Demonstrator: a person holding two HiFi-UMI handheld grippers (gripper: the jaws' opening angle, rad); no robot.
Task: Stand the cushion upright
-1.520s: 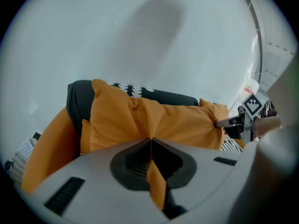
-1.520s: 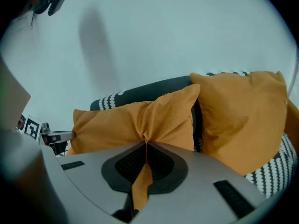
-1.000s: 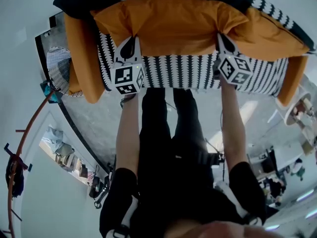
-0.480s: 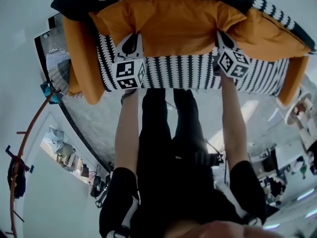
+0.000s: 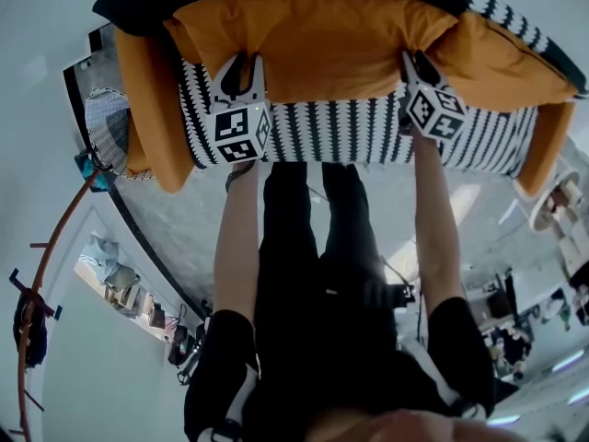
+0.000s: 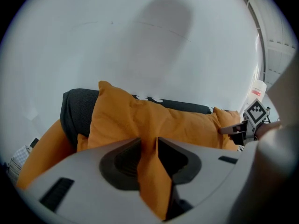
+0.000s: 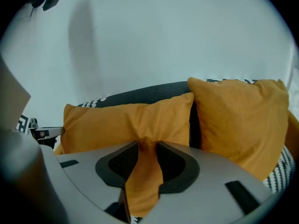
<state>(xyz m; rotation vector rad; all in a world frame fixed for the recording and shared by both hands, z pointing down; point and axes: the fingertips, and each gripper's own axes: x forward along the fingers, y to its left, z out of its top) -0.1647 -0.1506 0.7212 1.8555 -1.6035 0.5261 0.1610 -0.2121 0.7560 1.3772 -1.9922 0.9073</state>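
A large orange cushion stands along the back of a sofa with a black-and-white patterned seat. My left gripper is at the cushion's lower left edge and my right gripper at its lower right edge. In the left gripper view a fold of the cushion still lies between the jaws of the left gripper, which are opening and no longer pinch it. The right gripper is the same: its jaws are opening, with the loose edge of the cushion between them.
A second orange cushion leans at the sofa's right end, next to the first. Orange armrests close both ends. A woven stool stands left of the sofa and a small round table to its right.
Both grippers' jaws have gone from pinched shut on the cushion's lower edge to parted. The cushion sits slightly further back against the backrest. The hands have barely shifted.
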